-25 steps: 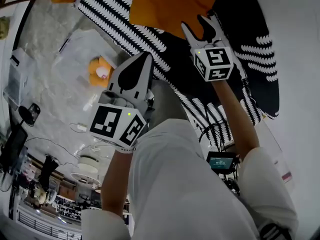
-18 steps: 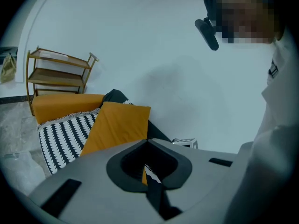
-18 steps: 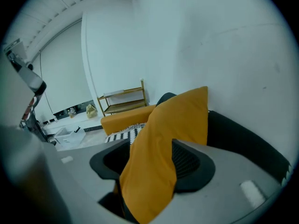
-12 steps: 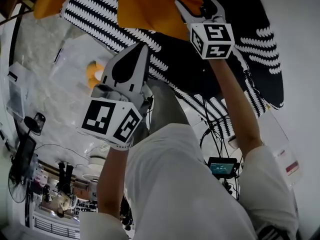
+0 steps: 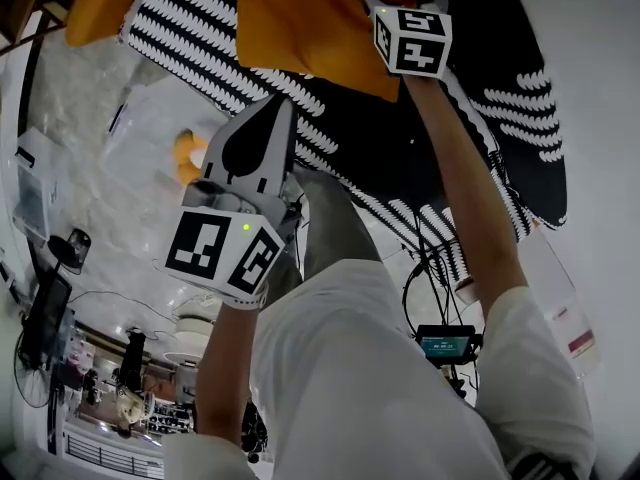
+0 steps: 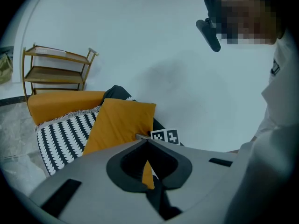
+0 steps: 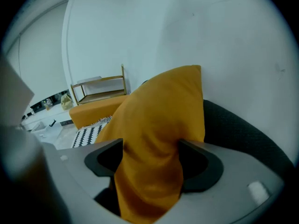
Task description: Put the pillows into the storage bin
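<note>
Pillow [image 5: 310,28], orange, leans on a striped cushion [image 5: 190,18]. Our right tool [image 7: 150,160] has just been spreading, released, the pillow's corner between its jaws. We hold our left tool [image 6: 146,140] clenched, empty

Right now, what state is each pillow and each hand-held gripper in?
Black-and-white pillow: lying down, untouched.
Orange pillow: propped upright, between the right jaws, not gripped.
Right hand-held gripper: open; jaws have just been opening, that pillow between them.
Left hand-held gripper: shut, empty.

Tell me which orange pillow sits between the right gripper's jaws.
The square orange pillow, not the long orange cushion by the shelf. The right gripper, jaws just opened wider, flanks it.
</note>
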`<action>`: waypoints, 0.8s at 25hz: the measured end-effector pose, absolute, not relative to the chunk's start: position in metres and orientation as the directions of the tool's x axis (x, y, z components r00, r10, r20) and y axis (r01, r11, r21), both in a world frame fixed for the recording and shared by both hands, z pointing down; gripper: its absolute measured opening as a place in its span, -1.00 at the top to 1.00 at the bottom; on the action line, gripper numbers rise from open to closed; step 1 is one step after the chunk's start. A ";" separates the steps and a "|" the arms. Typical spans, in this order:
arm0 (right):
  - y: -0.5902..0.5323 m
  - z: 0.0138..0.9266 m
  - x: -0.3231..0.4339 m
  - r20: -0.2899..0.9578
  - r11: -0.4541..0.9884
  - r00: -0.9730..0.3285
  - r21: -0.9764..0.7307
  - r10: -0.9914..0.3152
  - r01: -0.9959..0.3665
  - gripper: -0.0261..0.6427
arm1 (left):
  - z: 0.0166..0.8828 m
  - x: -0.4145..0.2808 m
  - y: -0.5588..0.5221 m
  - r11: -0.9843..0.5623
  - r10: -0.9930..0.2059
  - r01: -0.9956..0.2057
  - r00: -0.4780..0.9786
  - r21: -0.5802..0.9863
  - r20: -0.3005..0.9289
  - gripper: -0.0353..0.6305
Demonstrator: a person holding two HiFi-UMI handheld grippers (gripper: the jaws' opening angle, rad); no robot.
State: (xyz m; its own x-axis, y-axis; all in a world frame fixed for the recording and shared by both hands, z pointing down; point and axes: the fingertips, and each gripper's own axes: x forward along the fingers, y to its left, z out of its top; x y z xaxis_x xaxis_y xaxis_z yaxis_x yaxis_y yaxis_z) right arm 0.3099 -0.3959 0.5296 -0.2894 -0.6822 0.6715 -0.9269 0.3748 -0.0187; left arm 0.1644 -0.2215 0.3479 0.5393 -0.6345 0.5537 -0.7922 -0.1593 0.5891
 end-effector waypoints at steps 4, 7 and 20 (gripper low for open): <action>-0.404 0.541 0.330 0.717 0.346 -0.199 0.063 -0.668 -0.936 -0.09 | 0.346 0.170 -0.221 -0.148 -0.638 -0.793 0.533 0.591 0.556 0.87; -0.414 0.545 0.332 0.744 0.338 -0.175 0.072 -0.644 -0.939 0.29 | 0.343 0.165 -0.230 -0.139 -0.644 -0.794 0.526 0.592 0.555 0.87; -0.402 0.528 0.325 0.692 0.381 -0.336 -0.095 -0.640 -0.920 0.87 | 0.346 0.176 -0.230 -0.151 -0.645 -0.798 0.526 0.583 0.554 0.87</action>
